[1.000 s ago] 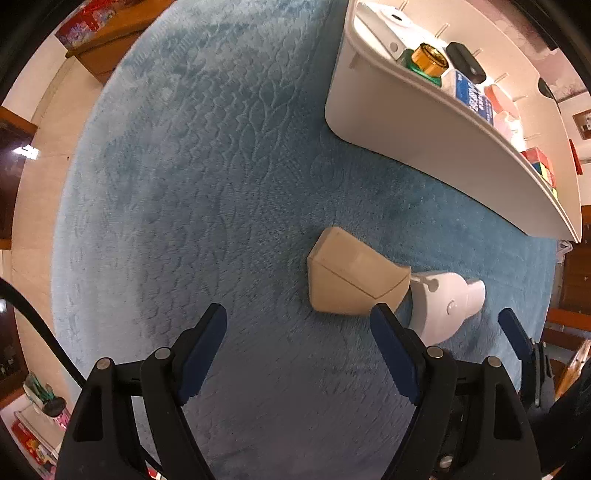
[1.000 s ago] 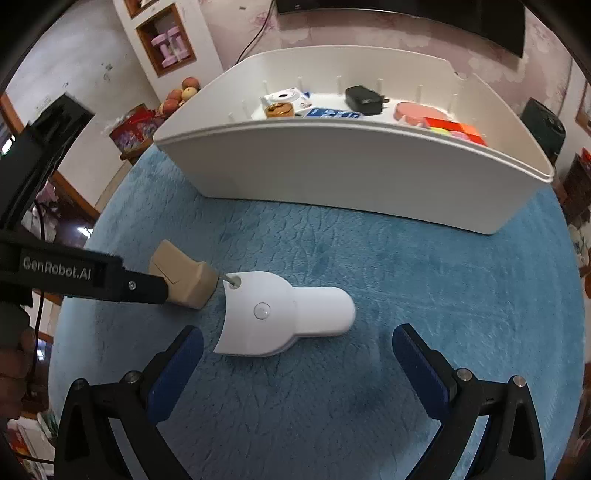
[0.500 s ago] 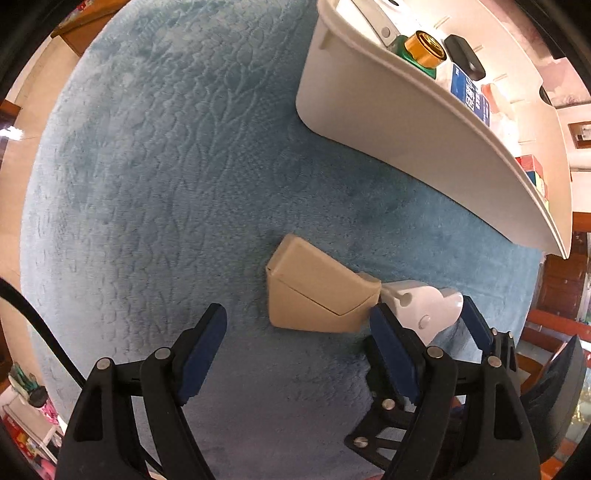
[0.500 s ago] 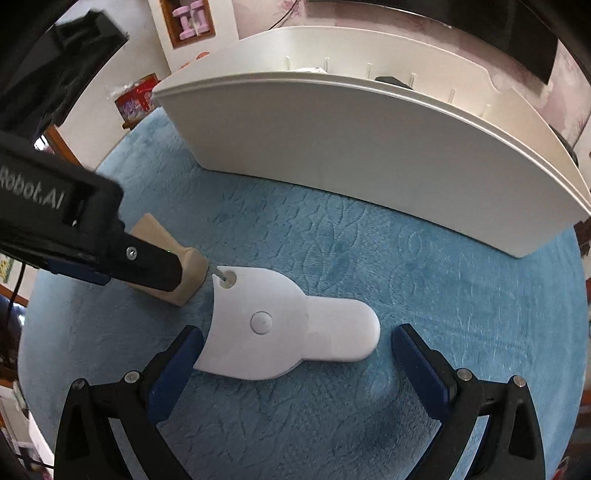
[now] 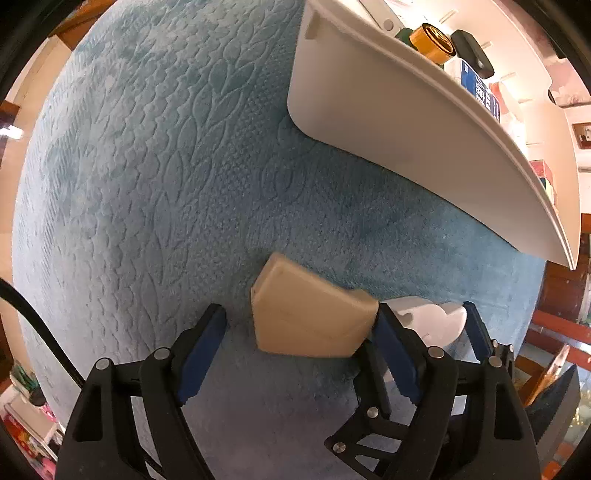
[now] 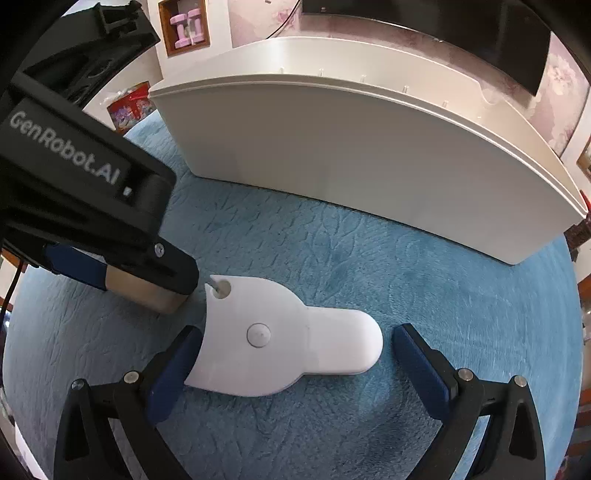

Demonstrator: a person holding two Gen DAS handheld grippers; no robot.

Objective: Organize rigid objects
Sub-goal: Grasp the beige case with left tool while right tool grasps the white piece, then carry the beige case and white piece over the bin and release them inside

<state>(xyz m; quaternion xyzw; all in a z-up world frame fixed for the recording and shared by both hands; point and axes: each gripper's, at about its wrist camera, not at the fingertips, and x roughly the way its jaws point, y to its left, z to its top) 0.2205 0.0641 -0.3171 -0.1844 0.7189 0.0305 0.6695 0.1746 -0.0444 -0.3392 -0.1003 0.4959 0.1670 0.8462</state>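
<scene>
over blue mat (image 5: 155,192), jaws astride beige block (image 5: 310,321)

blue cloth (image 5: 166,166): plush, embossed | white bin (image 6: 351,147): smooth matt plastic

Background's pretty busy: embossed blue carpet (image 6: 332,258) underneath everything, a wall niche (image 6: 186,26) with two pink dumbbells (image 6: 187,31), a red printed box (image 6: 129,107) on the floor past the carpet edge, and a dark TV screen (image 6: 443,22) up top.
</scene>
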